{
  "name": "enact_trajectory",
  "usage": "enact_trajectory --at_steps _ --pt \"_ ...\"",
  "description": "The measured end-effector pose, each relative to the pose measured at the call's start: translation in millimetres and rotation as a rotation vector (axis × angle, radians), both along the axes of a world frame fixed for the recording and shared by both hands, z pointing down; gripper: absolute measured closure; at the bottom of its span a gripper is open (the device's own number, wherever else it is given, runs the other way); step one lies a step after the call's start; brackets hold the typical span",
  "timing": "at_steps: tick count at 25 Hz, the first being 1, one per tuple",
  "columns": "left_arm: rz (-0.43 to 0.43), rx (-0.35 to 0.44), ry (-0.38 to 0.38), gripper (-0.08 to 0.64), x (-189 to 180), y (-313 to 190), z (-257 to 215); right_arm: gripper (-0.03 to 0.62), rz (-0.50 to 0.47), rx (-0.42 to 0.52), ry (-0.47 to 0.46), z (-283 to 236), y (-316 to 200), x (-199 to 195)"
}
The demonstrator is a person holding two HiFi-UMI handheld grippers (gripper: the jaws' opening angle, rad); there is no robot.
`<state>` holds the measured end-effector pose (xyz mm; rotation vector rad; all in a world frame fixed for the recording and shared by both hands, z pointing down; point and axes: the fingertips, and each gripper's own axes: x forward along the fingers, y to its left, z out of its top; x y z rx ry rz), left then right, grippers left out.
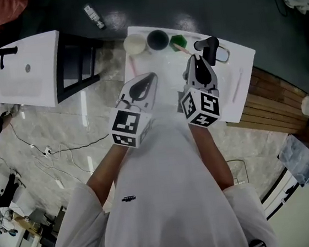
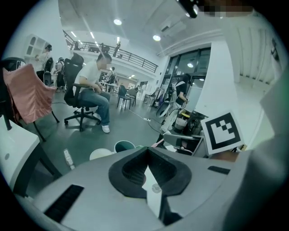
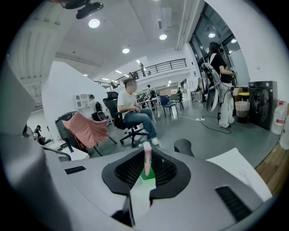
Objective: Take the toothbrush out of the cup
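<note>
Your left gripper (image 1: pixel 150 79) hangs over the near part of the table (image 1: pixel 238 83) with its jaws pressed together on nothing. It steadies no cup, so anything that tips will go over freely. Beyond it stand a cream cup (image 1: pixel 134 44) and a dark cup (image 1: pixel 157 39), close beside the green cup (image 1: pixel 178 40). The toothbrush (image 3: pixel 147 163) stands in that green cup, and your right gripper (image 1: pixel 194 60) pinches its pink stem above the rim. The hold looks thin and sits near the jaw tips, so if you pull at a slant the stem may slip or twist out. If the brush drags on the rim, the cup could lift or topple into its neighbours. Mind the black object (image 1: pixel 207 45) just right of your gripper, which a sideways swing could knock
</note>
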<state>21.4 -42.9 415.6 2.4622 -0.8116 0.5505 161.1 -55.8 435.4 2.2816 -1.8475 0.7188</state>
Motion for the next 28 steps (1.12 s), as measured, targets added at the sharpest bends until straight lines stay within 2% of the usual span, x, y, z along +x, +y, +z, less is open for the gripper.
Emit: enact_trajectory --at_steps 4,9,20,28 --pt "-0.014 0.019 0.009 0.557 0.7 6.5 -6.1 0.553 -0.031 0.039 0.033 -21.0 7.9 3.9" --pt "-0.038 0.05 0.026 0.557 2.4 11.3 -22.2 0.554 -0.058 0.095 0.005 -54.6 23.6 12.3" --pt "-0.023 0.09 0.056 0.557 20.7 37.7 -41.7 0.554 -0.005 0.2 0.049 -111.2 74.1 58.8" --pt "-0.029 0.128 0.068 0.557 25.9 46.6 -59.9 0.553 0.015 0.224 0.148 -133.2 112.8 84.8"
